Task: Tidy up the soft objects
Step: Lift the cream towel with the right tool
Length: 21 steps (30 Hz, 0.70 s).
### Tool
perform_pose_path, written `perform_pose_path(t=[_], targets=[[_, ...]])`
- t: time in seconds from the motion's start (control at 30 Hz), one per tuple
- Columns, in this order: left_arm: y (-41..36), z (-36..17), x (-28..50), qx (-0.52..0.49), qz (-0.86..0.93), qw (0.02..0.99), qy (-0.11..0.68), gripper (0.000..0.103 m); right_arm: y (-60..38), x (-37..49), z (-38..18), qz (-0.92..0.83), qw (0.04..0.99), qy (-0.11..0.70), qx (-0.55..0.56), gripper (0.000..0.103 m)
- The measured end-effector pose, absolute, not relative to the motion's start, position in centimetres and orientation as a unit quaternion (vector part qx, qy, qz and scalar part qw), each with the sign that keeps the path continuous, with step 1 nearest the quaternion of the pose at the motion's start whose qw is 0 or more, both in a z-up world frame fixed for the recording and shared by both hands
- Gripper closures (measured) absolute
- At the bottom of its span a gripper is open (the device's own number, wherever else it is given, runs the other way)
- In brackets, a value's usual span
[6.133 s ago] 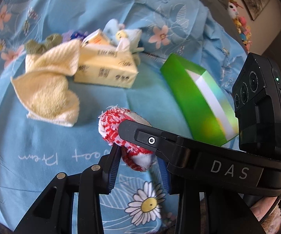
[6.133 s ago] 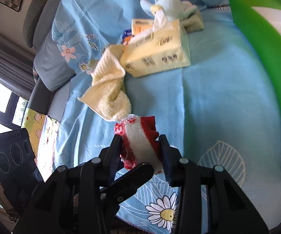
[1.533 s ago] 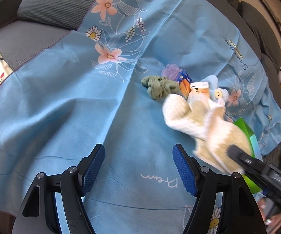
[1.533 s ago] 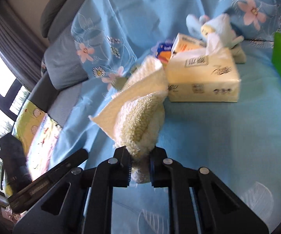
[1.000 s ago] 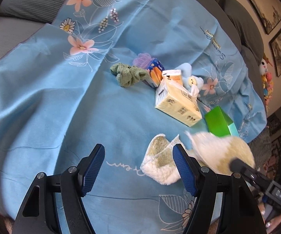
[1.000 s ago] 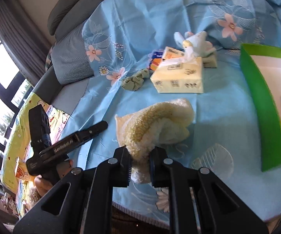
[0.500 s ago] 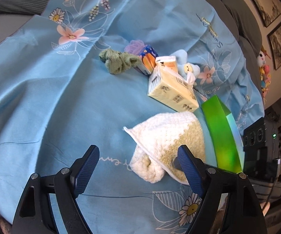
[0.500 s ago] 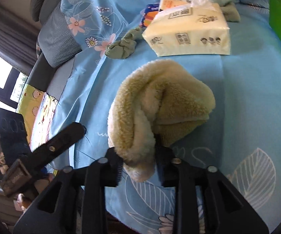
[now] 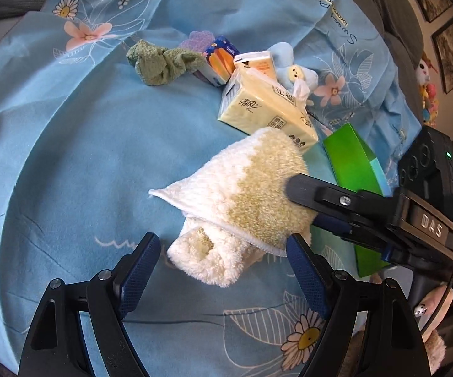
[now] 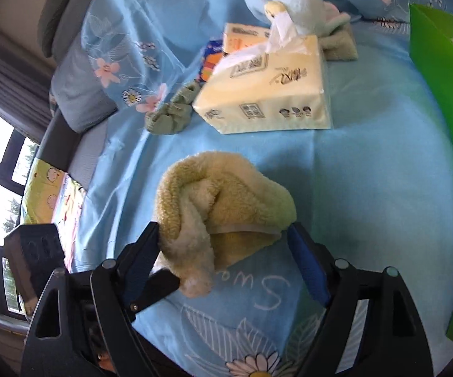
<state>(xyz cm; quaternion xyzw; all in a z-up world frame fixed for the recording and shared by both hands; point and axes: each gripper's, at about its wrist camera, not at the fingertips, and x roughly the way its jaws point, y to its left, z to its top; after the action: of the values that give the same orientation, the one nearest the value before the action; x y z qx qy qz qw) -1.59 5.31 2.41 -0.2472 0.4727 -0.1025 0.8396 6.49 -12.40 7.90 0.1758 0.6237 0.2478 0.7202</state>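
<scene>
A fluffy cream and yellow towel lies crumpled on the blue flowered sheet. My left gripper is open, and the towel's near end sits between its blue pads without being pressed. From the right, one finger of the right gripper reaches over the towel. In the right wrist view the towel lies loose between the jaws of my right gripper, which are opening. One left finger shows beside it. The green box stands just right of the towel.
Behind the towel are a yellow tissue pack, a green cloth, small tissue packets and a blue plush toy. Grey cushions border the sheet at the left, and the green box wall stands at the right.
The right gripper lowered the towel onto the sheet and its jaws spread, letting it go. The left gripper moved in closer, so the towel's end now lies between its fingers.
</scene>
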Motion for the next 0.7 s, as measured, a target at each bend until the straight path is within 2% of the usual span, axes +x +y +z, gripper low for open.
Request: perform_pose_path(t=[0.1,0.13,0.2,0.23,0.27,0.37,0.5,0.7], targets=[[4.8,2.4,-1.3,-0.233,-0.099,0.848,0.466,0.029,-11.4,7.1,6.9,0.257,0.708,0.633,0.178,0.030],[4.6,2.3,-1.1,-0.232,-0.096,0.848,0.467,0.037,-11.2,7.1,7.0,0.260,0.711,0.631,0.168,0.032],[4.4,2.2,-0.7,-0.231,-0.096,0.850,0.464,0.045,-10.5,7.3,7.3,0.273,0.716,0.623,0.159,0.048],[4.3,2.2,-0.6,-0.232,-0.100,0.849,0.464,0.053,-10.4,7.4,7.1,0.277,0.714,0.623,0.160,0.052],[4.1,2.2,-0.4,-0.234,-0.103,0.848,0.465,0.057,-10.3,7.4,6.9,0.280,0.713,0.623,0.159,0.059],[3.2,2.8,-0.2,-0.211,-0.100,0.857,0.460,0.063,-10.5,7.3,7.0,0.289,0.716,0.614,0.162,0.068],[1.7,5.3,0.0,-0.191,-0.107,0.873,0.436,0.064,-11.6,7.6,8.7,0.290,0.729,0.594,0.175,0.070],[-2.2,10.4,0.9,-0.139,-0.131,0.904,0.382,0.064,-15.4,8.0,14.1,0.279,0.785,0.517,0.198,0.070]])
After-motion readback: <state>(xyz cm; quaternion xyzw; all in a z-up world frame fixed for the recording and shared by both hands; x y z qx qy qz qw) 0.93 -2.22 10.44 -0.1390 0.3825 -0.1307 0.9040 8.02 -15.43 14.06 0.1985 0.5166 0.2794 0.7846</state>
